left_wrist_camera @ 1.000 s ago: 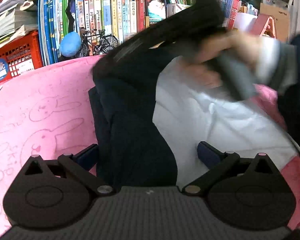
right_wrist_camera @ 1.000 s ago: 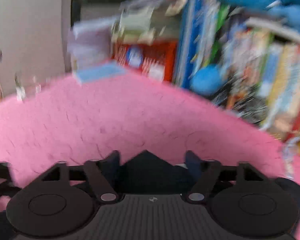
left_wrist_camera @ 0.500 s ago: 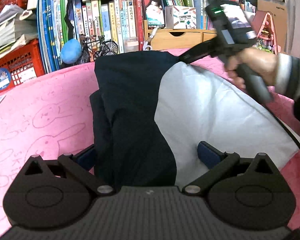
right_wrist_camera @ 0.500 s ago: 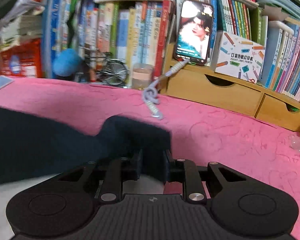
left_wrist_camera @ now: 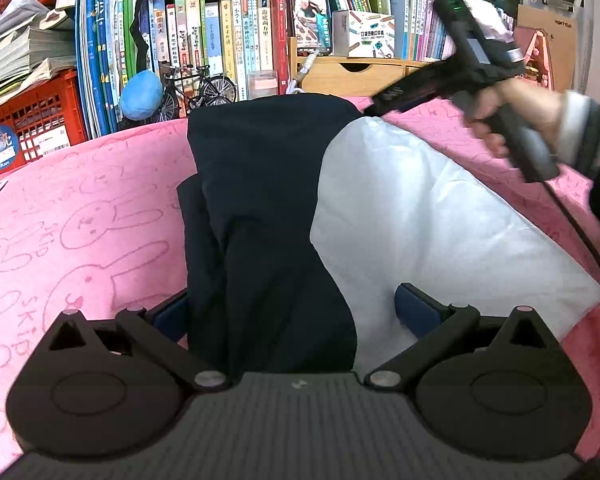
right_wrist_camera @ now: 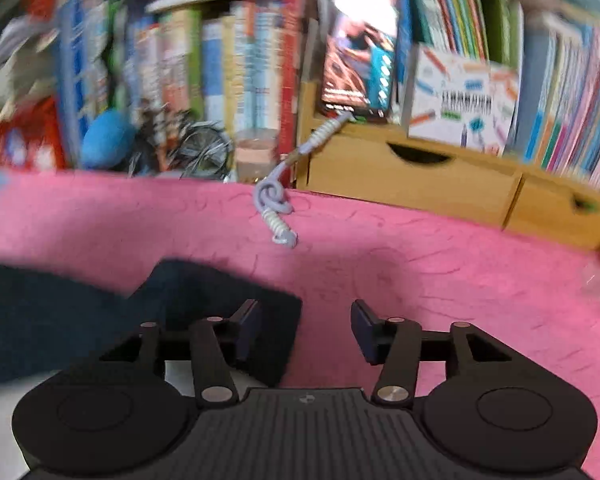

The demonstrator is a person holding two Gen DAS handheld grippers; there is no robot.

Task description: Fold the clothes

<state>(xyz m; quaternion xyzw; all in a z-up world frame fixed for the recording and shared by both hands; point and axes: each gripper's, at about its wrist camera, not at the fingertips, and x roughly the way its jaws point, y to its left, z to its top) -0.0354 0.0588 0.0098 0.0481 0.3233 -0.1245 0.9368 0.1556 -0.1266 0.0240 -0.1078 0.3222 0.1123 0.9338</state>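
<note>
A pink blanket (left_wrist_camera: 100,208) printed with rabbit outlines is covering the counter, and behind it a crowded bookshelf (left_wrist_camera: 228,40) is filling the back of both views, with a red crate (left_wrist_camera: 28,120) standing at its left end and a wooden drawer unit (right_wrist_camera: 412,184) sitting at its right. On the blanket a dark navy garment (left_wrist_camera: 260,220) is lying in a long folded strip that is running away from the left wrist camera toward the shelf, partly overlapping a white garment (left_wrist_camera: 428,220) that is spreading flat to its right. The left claw (left_wrist_camera: 292,312) is standing wide open low over the near end of the navy strip, its pads sitting either side of the cloth without pressing it. At the far right corner of the clothes a person's hand (left_wrist_camera: 500,116) is holding the right claw (right_wrist_camera: 304,328) by its handle, angled down toward the far edge of the navy fabric. In the right wrist view, which is blurring with motion, that claw's jaws have just been opening and are standing apart, with a corner of the navy cloth lying loose beside the left pad and bare pink blanket showing between the pads. A coiled pale cable (right_wrist_camera: 276,208) is trailing from a phone (right_wrist_camera: 360,48) propped on the drawer unit down onto the blanket, just beyond the clothes
</note>
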